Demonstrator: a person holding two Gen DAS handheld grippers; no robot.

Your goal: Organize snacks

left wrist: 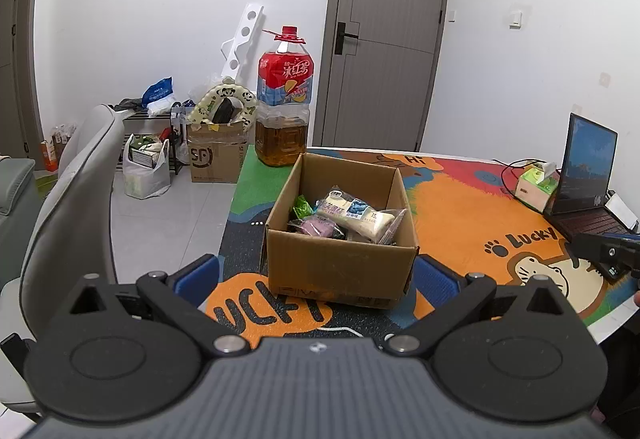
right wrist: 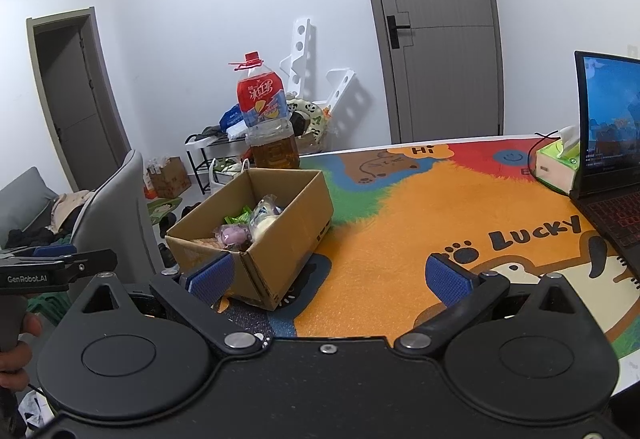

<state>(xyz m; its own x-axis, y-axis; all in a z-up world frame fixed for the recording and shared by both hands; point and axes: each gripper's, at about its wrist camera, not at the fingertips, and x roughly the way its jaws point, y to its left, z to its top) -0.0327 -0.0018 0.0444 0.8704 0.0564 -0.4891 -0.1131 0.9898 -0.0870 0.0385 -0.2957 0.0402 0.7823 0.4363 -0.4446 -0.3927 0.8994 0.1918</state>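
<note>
Noting both claws released, nothing held: left gripper [left wrist: 316, 275] just short of the cardboard box [left wrist: 340, 271], right gripper [right wrist: 330, 279] over the mat [right wrist: 400, 219]. The snacks lie inside the box: cream bread packet [left wrist: 354, 215], purple packet [left wrist: 318, 228], green sachet [left wrist: 302, 207]. Likely light, soft, slippery film; pinch the sealed ends, not the middles.

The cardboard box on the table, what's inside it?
The cardboard box holds wrapped snacks: a long cream bread pack, a purple one, a green packet. Anything beneath them is hidden.
</note>
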